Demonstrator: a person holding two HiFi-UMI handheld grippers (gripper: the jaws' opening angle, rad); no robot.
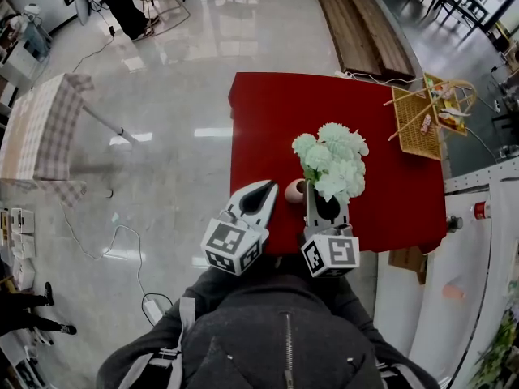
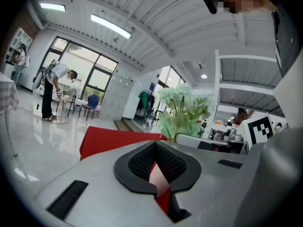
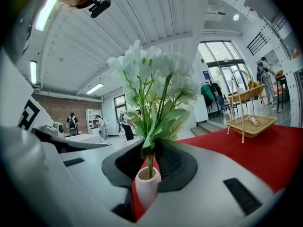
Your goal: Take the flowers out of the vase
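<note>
A bunch of pale green-white flowers (image 1: 332, 162) stands in a small pinkish-white vase (image 1: 293, 191) near the front edge of the red table (image 1: 268, 112). My right gripper (image 1: 326, 194) reaches in level under the blooms. In the right gripper view the stems (image 3: 150, 161) rise from the vase (image 3: 147, 188) straight up between the pads, and the gripper (image 3: 152, 150) is shut on them just above the rim. My left gripper (image 1: 272, 186) sits just left of the vase with its tips (image 2: 154, 145) together and nothing in them. Red cloth and a pale sliver show through its slit.
A wicker basket (image 1: 422, 116) with a handle sits at the table's far right corner. Wooden benches (image 1: 357, 23) lie beyond the table. A checked-cloth table (image 1: 40, 128) stands at the left and a white counter (image 1: 486, 258) at the right. Cables run over the glossy floor.
</note>
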